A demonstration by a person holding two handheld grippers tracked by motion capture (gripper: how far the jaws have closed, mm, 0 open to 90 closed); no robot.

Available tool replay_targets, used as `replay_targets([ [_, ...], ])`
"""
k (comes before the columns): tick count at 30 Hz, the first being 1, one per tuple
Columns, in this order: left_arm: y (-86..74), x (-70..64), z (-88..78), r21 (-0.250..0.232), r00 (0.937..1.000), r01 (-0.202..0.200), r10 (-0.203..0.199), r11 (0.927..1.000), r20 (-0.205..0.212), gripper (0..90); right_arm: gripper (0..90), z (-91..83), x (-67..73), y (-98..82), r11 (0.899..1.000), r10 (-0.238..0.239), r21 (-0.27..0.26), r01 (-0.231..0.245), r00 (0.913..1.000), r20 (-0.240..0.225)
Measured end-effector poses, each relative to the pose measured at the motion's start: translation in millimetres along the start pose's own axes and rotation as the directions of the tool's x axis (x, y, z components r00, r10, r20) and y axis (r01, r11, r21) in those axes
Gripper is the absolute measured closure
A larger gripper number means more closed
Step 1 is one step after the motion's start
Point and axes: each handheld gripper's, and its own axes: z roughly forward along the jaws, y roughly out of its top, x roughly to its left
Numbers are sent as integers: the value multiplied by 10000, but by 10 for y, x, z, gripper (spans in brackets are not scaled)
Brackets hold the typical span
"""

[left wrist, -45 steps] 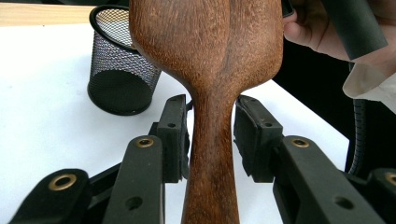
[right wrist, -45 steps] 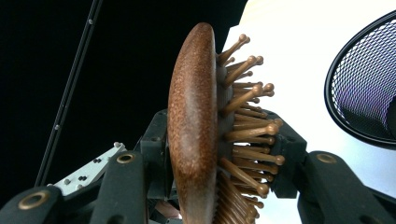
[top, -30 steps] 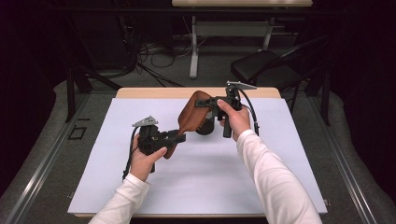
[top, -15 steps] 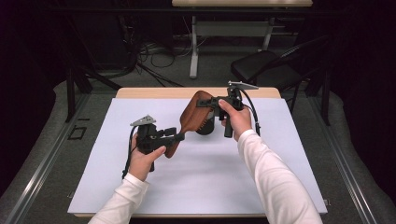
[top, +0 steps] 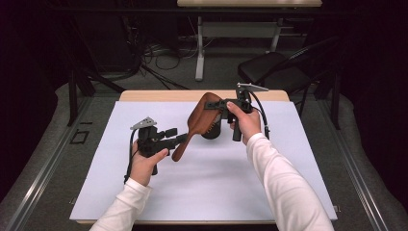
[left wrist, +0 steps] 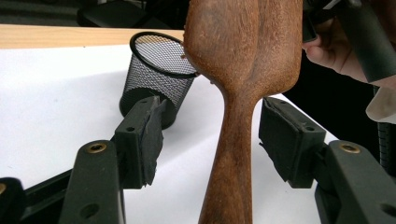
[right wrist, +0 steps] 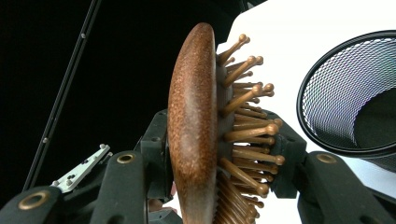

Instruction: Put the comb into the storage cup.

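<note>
Hairbrush [top: 201,118] in reddish-brown wood, with an oval paddle head, ball-tipped wooden pins on a dark cushion and a slim waisted handle, is hanging tilted above the white table [top: 96,192], its head toward the far edge. I am clamping the right gripper [top: 212,105] across the head, one pad on the smooth back and one on the pins, while the left gripper [top: 179,138] has just been opening, its pads now standing clear on both sides of the handle. Just beside the head, a black mesh cup [left wrist: 159,79] is standing upright on the table, and I am seeing nothing inside it.
</note>
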Motion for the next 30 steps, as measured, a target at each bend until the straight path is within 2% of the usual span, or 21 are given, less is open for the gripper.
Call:
replay_targets([
  [5,2,16,-9,-52,9998,89,-89,9999,-159,369,513,-29,1,13,9999,-67,-125,68,10000,18],
  [9,5,33,-29,-109,9983,91,-97,9999,-569,330,513,-57,12,22,9997,-139,-182,142,9998,150],
  [14,9,74,-61,-300,9977,127,-146,9995,-658,329,513,-109,20,38,9992,-230,-323,237,9995,219],
  [24,-5,135,-104,-204,9875,-61,28,9998,-1574,323,512,-236,101,106,9976,-478,-488,498,9980,413],
  [30,-4,164,-122,-172,9855,-45,15,9998,-1695,323,512,-272,159,139,9964,-599,-577,624,9973,436],
])
